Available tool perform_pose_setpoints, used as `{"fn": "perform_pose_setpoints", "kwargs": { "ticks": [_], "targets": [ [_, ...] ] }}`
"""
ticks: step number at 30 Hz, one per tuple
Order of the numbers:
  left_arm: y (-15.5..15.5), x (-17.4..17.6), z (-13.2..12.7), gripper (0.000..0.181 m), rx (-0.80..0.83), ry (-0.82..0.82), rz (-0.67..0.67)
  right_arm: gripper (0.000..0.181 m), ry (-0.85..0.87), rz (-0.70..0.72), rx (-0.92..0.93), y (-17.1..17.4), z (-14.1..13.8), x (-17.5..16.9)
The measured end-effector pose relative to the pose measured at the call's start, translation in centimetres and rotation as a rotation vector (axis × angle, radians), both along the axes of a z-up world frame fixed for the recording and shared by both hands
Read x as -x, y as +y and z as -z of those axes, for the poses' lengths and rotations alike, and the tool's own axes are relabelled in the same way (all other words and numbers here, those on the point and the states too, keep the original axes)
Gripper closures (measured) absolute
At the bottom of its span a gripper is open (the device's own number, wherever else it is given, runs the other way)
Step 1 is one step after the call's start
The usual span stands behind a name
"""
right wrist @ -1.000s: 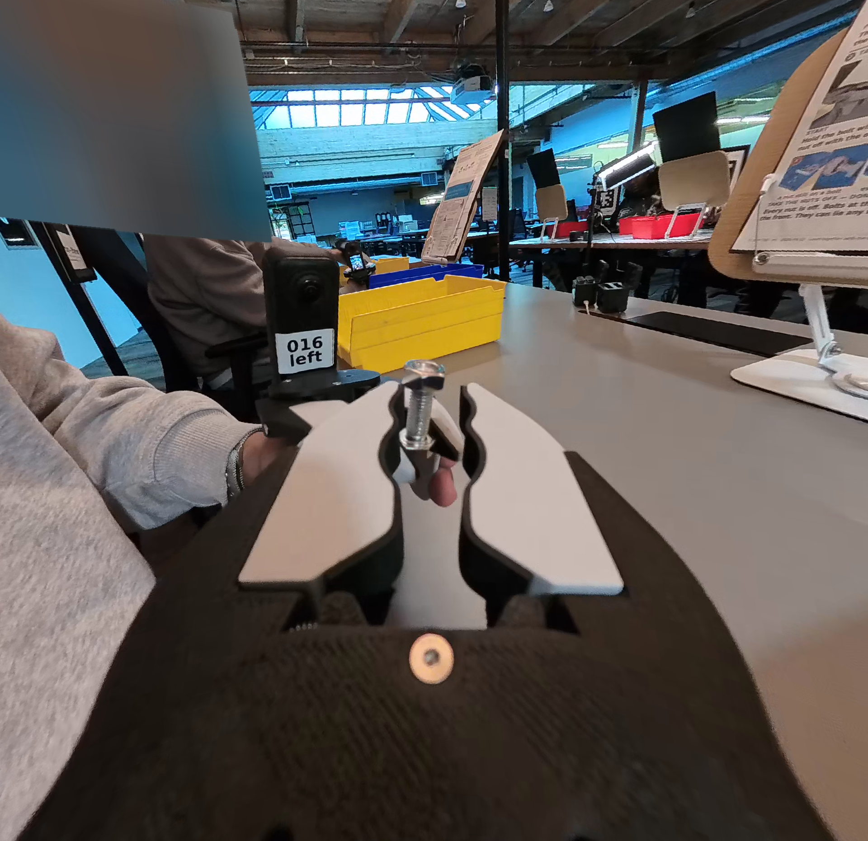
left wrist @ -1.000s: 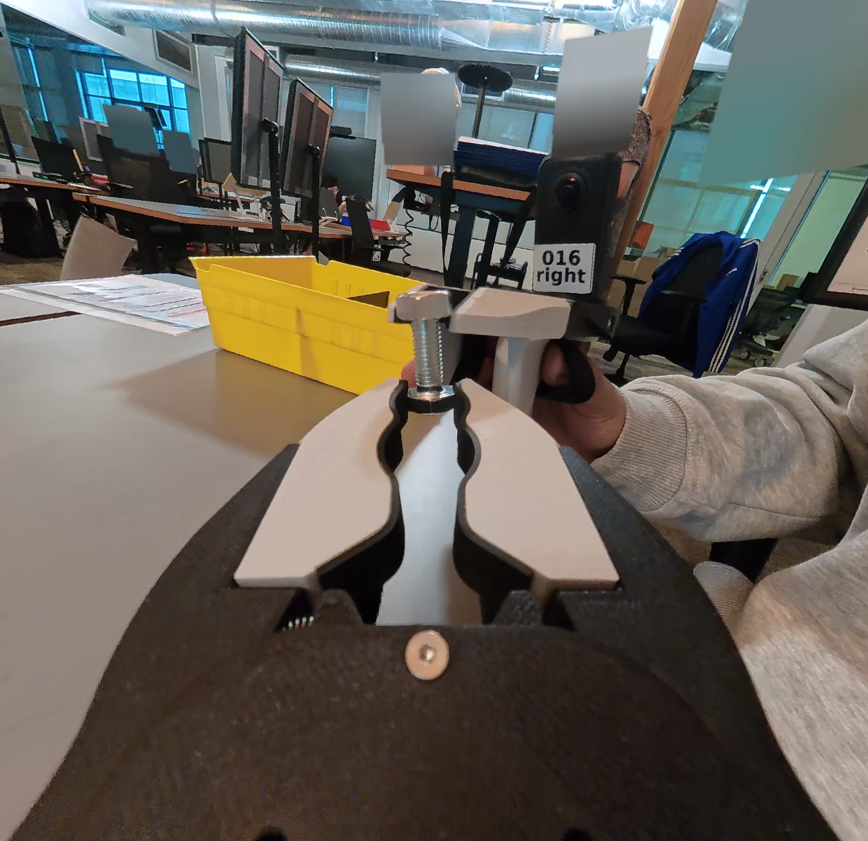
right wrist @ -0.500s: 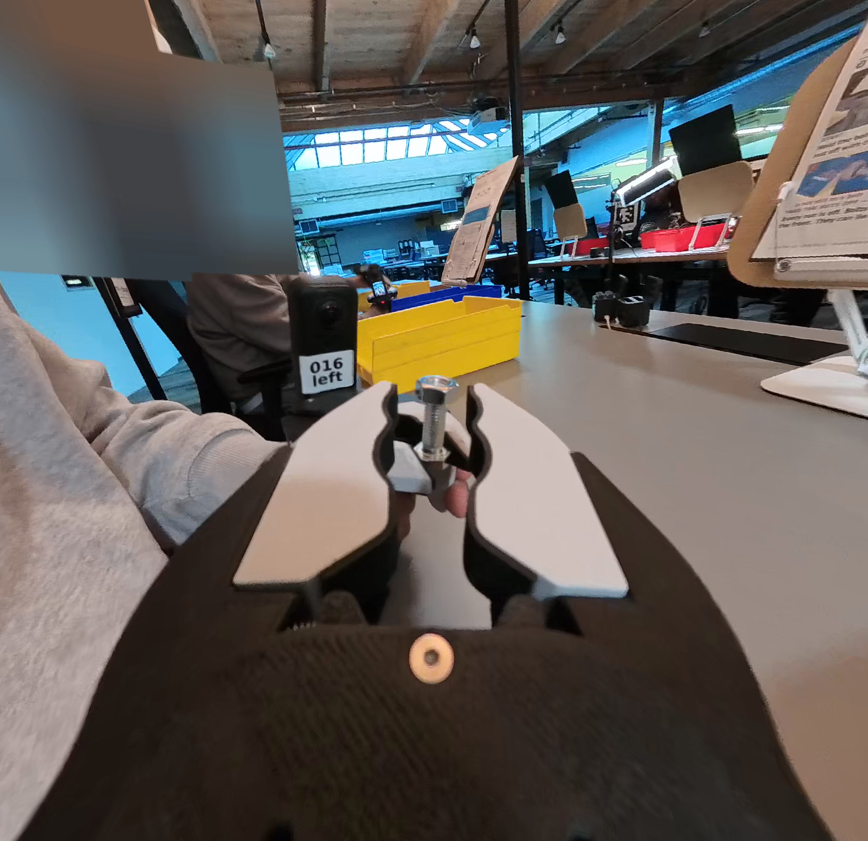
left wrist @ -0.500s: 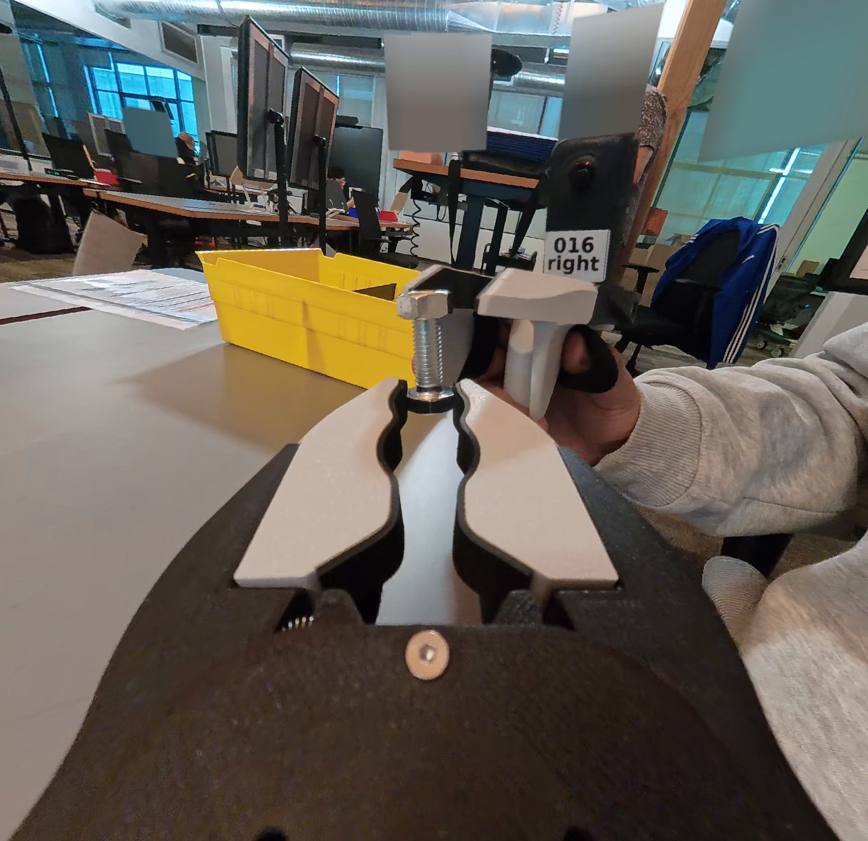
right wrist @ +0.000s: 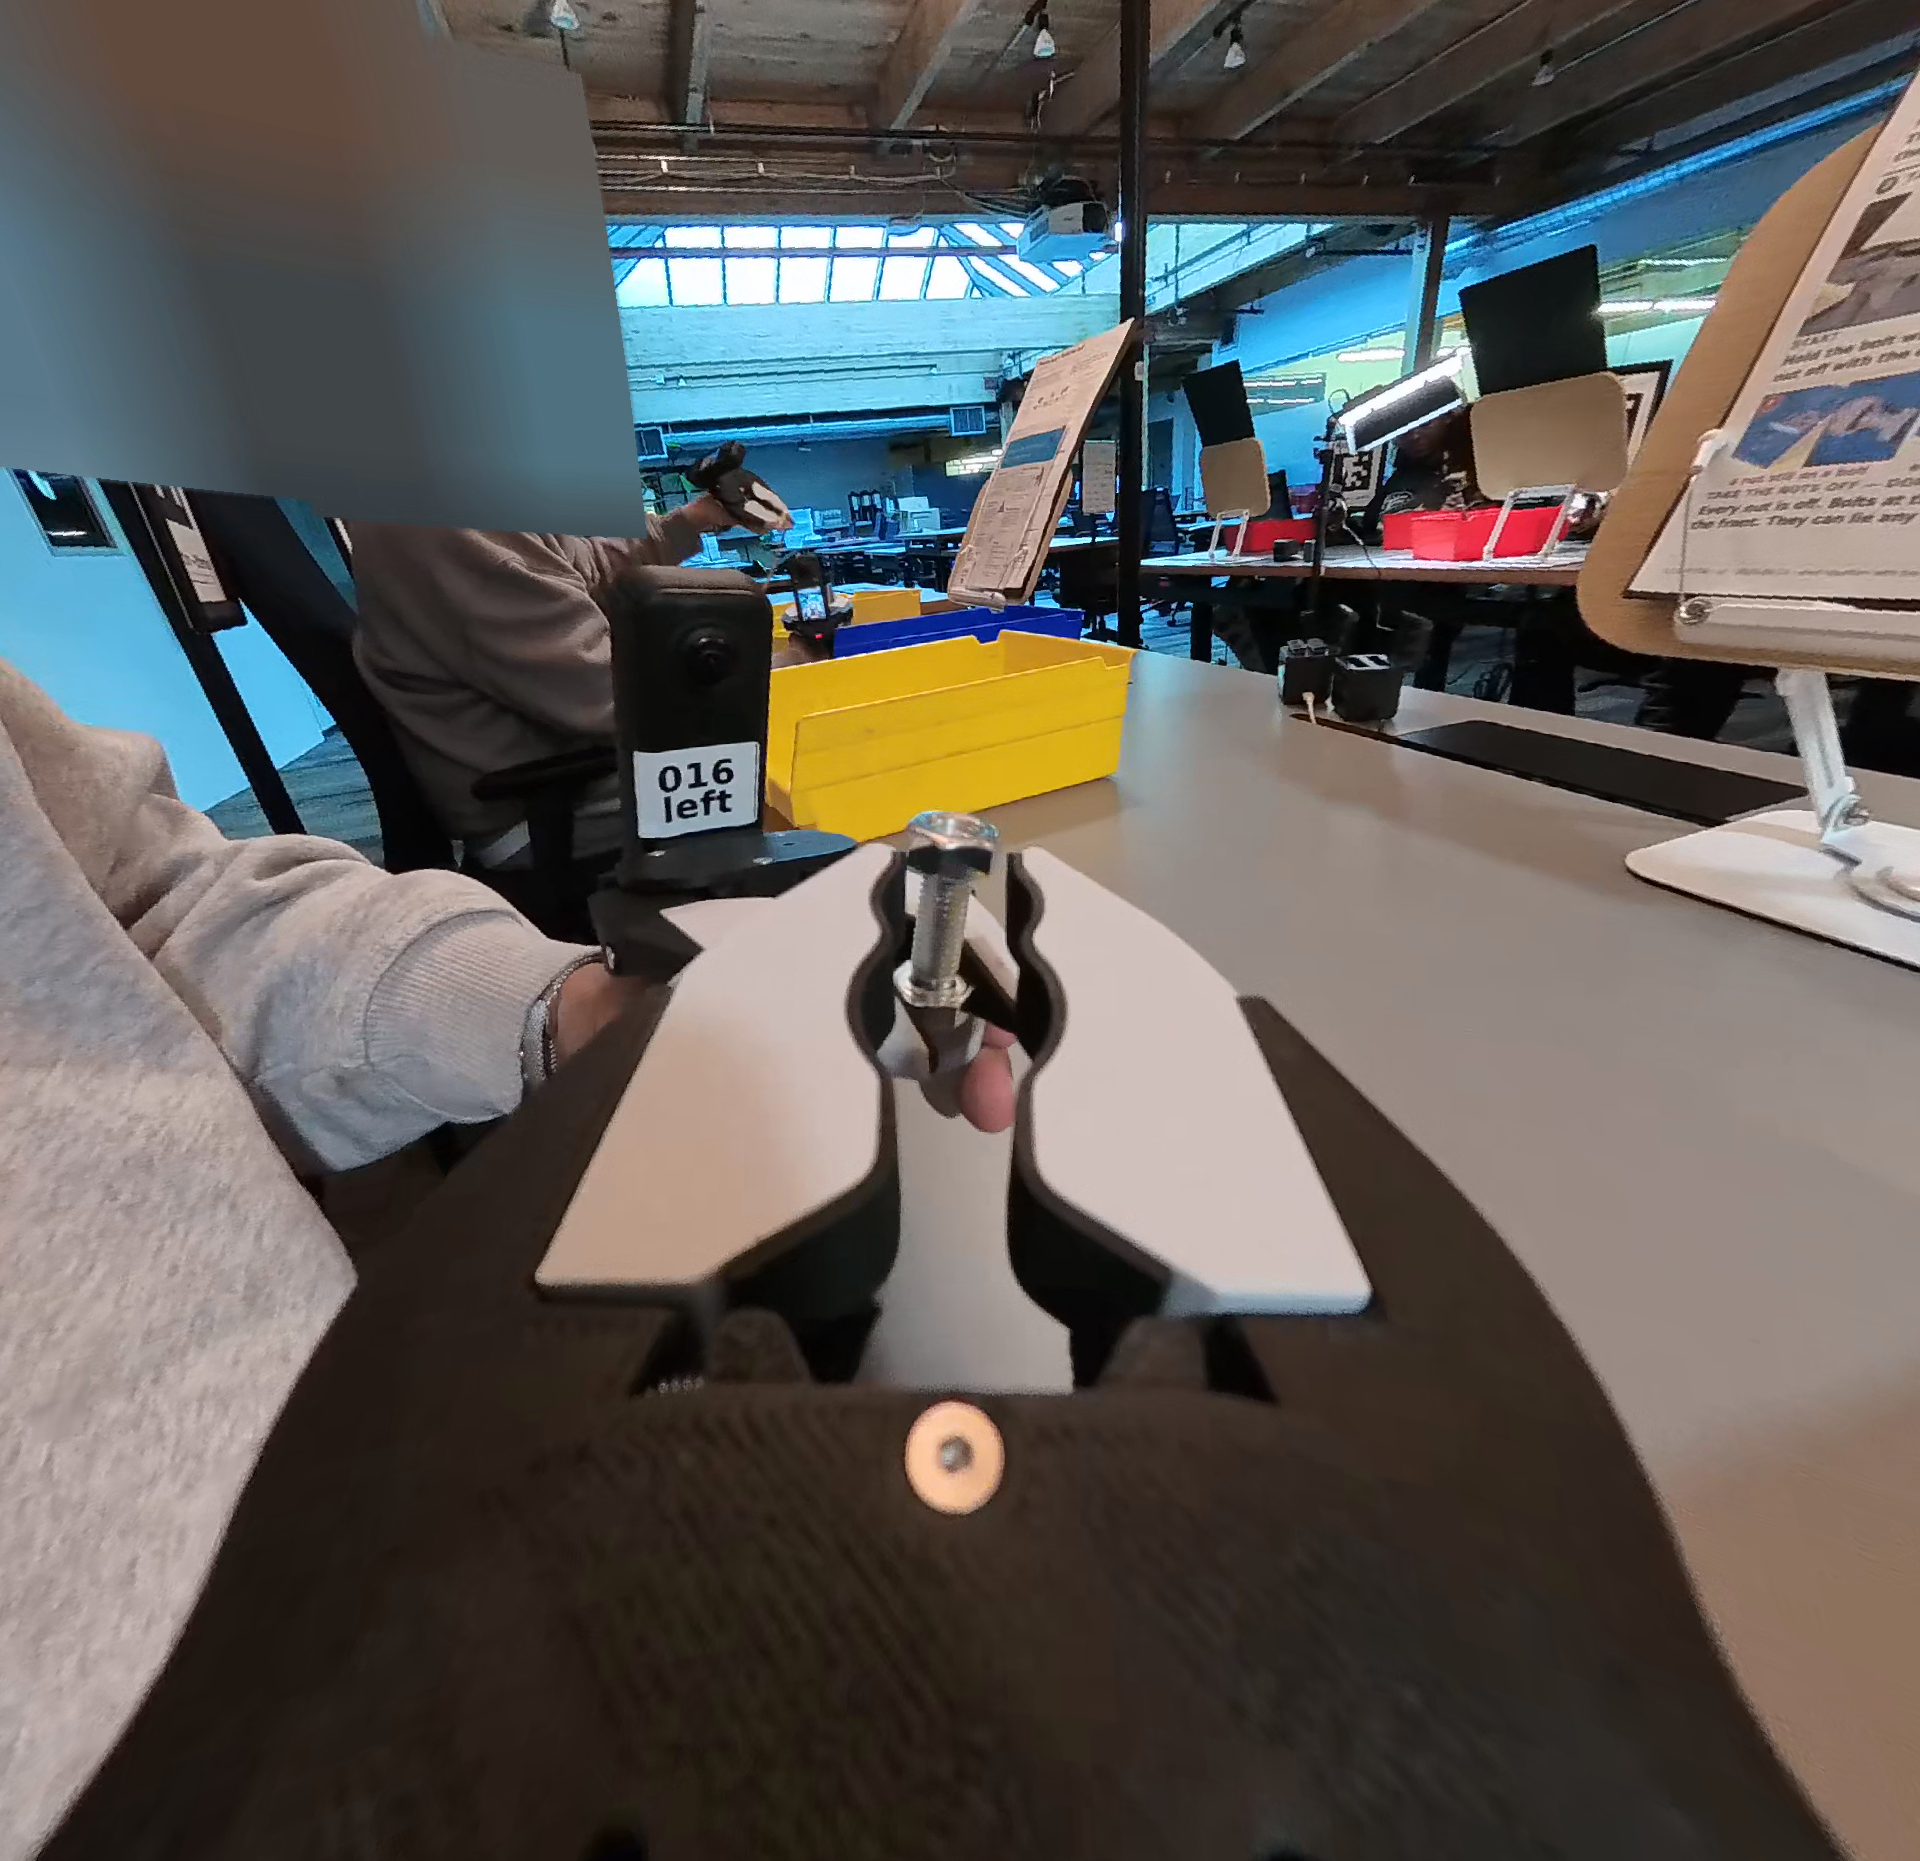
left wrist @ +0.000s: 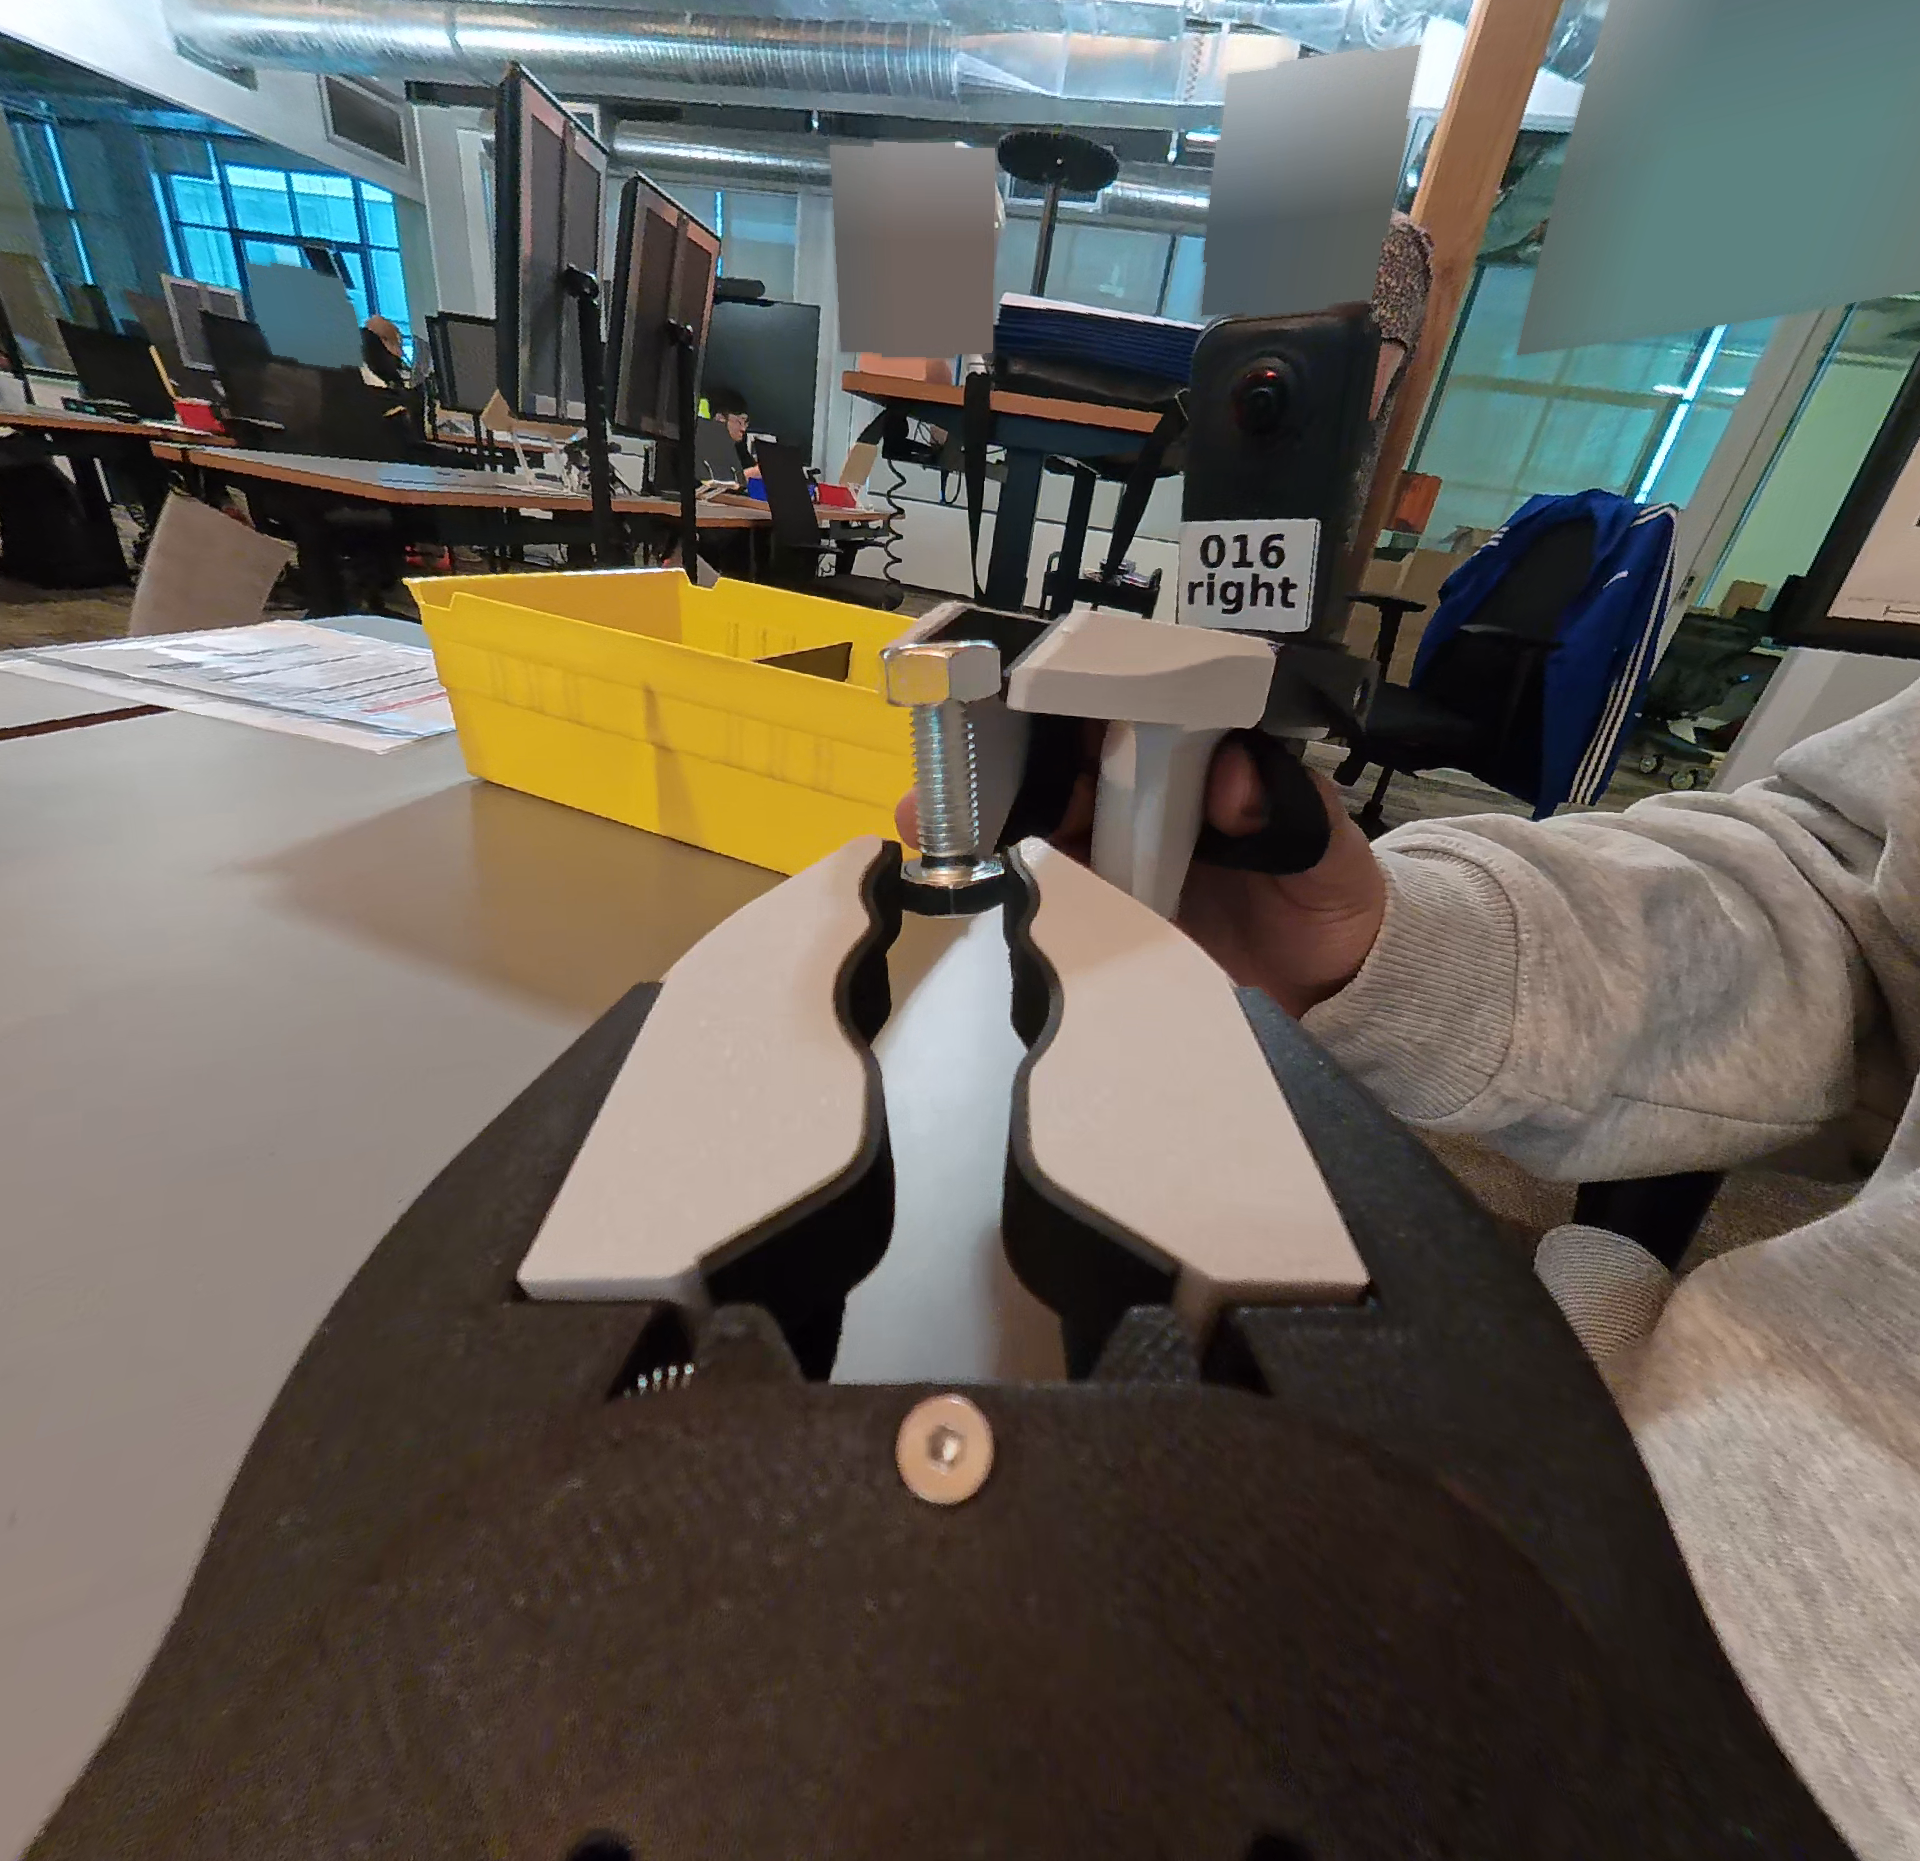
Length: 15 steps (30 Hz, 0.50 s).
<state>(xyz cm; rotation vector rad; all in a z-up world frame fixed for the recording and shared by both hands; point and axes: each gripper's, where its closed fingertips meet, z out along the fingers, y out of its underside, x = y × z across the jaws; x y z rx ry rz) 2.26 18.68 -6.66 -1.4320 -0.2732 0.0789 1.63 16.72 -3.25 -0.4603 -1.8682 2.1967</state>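
**Bolt held upright between two tools, nut at the bottom**

While both tools meet in the air above the desk (left wrist: 260, 1032), a silver bolt (left wrist: 943, 772) stands between them with its long axis vertical — hex head up, threaded shank pointing down.

The left tool (left wrist: 948, 881) pinches the nut (left wrist: 948, 869) at the lower end of the shank, its tips pressed in on it from both sides. The right tool (right wrist: 951, 866) closes on the hex head at the top; in the left wrist view its fingers come in sideways at head height, level with the desk. Held this way, each tool has one end of the pair, which I judge lets nut and bolt be turned against each other about the upright axis.

A yellow bin (left wrist: 665, 710) sits behind the bolt, toward the desk's far edge — well apart from both tools. A white stand with a printed sheet (right wrist: 1787, 377) rises at the right side of the desk. A grey sleeve (left wrist: 1621, 990) shows behind the right tool.
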Motion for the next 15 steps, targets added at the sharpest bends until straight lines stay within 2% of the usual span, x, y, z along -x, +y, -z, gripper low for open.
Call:
{"fn": "perform_pose_setpoints", "kwargs": {
  "ticks": [9, 13, 15],
  "targets": [
    [-0.1, 0.1, -0.2, 0.162, -0.012, -0.006, -0.002, 0.162, -0.020, 0.002, 0.018, 0.3, 0.0, 0.3],
    [-0.1, 0.1, -0.1, 0.162, -0.007, -0.007, -0.002, 0.169, -0.068, 0.078, -0.004, 1.1, 0.8, 1.7],
    [-0.1, 0.2, 0.0, 0.162, -0.007, -0.019, -0.006, 0.167, -0.072, 0.064, 0.020, 1.2, 0.5, 1.5]
  ]
}}
